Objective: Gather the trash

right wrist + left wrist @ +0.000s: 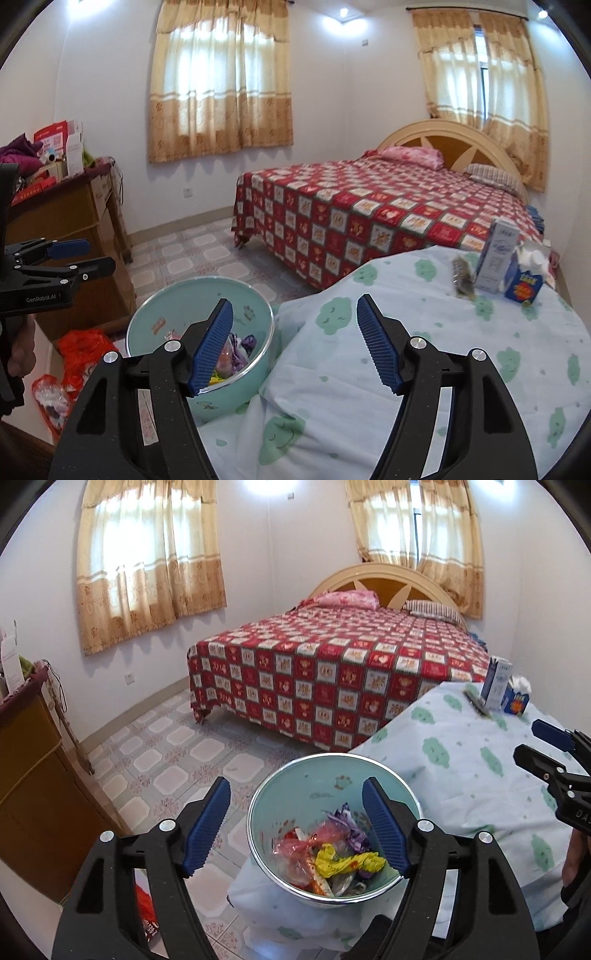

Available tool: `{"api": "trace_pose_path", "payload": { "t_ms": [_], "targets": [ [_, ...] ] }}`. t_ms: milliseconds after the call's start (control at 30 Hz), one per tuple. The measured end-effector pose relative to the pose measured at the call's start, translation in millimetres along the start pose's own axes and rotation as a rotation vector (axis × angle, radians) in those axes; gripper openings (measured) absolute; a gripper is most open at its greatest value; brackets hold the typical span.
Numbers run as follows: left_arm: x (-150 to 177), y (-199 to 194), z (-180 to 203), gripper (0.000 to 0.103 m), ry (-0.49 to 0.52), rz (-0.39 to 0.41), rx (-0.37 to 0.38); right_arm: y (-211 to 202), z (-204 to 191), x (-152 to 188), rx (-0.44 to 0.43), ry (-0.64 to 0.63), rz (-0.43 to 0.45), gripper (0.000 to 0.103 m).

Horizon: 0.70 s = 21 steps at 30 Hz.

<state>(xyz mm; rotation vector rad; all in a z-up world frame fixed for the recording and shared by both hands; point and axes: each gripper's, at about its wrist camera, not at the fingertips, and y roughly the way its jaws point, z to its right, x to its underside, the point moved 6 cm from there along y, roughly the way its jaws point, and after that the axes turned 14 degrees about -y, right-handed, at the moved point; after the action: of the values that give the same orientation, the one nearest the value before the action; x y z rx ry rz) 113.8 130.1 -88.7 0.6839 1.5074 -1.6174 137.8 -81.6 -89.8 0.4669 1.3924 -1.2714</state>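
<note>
The bin [334, 805] looks like glossy mint plastic with a shiny metal rim. Inside it lie crinkly plastic wrappers [332, 853]. Beside the bin, soft matt cloth [424, 350] covers the worktop.

It is a home bedroom: a bed [332, 672] with a red checked cover and pillows, curtained windows [221, 81], tiled floor [166, 753], a cluttered wooden cabinet [74, 206].

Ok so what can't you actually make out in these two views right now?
- Bin contents: in the right wrist view the gripper finger covers most of the wrappers.
- Dark flat item on the table: blurred in both views, unidentifiable.
- Carton and box print: too small to read.
- Red bags on the floor: cut off by the gripper body.
</note>
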Motion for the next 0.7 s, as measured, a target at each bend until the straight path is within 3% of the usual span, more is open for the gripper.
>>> {"api": "trace_pose_path", "payload": {
  "t_ms": [700],
  "targets": [
    [-11.7, -29.0, 9.0, 0.087, 0.018, 0.08, 0.017, -43.0, 16.6, -6.5, 0.075, 0.029, 0.044, 0.074]
  ]
}}
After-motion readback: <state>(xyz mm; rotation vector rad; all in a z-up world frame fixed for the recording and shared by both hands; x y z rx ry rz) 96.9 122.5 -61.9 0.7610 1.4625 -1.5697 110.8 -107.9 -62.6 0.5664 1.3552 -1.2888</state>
